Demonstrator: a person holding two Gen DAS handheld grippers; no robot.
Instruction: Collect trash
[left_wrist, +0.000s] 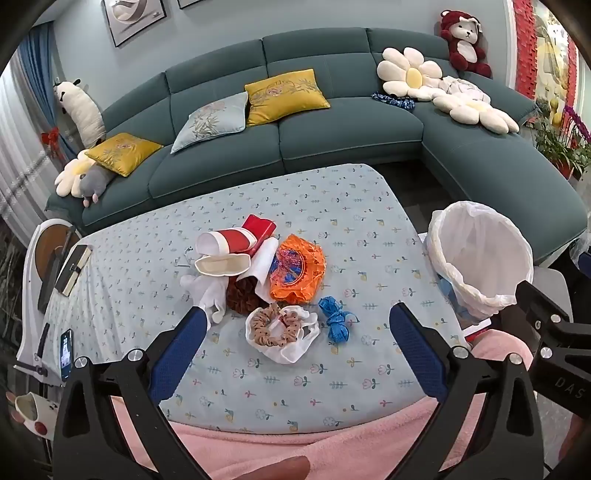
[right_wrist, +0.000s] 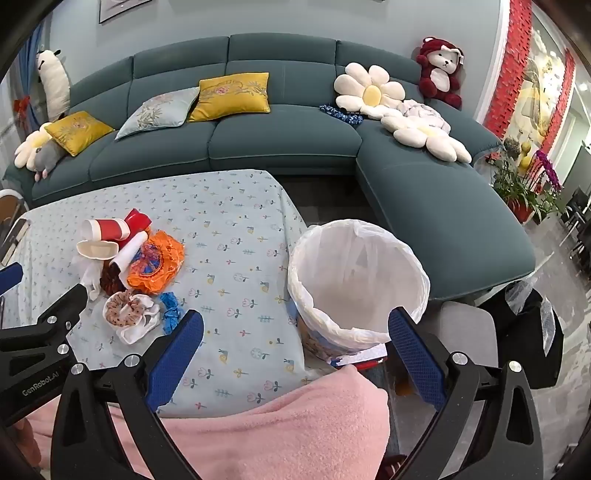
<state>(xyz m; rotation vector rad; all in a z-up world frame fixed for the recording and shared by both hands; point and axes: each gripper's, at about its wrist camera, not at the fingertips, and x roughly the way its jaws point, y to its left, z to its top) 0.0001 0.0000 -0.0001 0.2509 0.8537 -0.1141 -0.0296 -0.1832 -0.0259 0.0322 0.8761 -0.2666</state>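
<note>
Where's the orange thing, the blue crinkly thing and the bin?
orange wrapper (left_wrist: 299, 273), left wrist view, its middle.
blue crinkly wrapper (left_wrist: 337, 320), left wrist view, its knotted middle.
bin (right_wrist: 397, 248), right wrist view, its far rim.

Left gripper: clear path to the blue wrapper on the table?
Probably yes. The left gripper is open and empty, and the blue wrapper lies apart from the pile, between the fingers' line of sight with nothing over it.

Both wrist views angled down, near table (left_wrist: 258, 369) — sharing trash pile (left_wrist: 258, 273)
</note>
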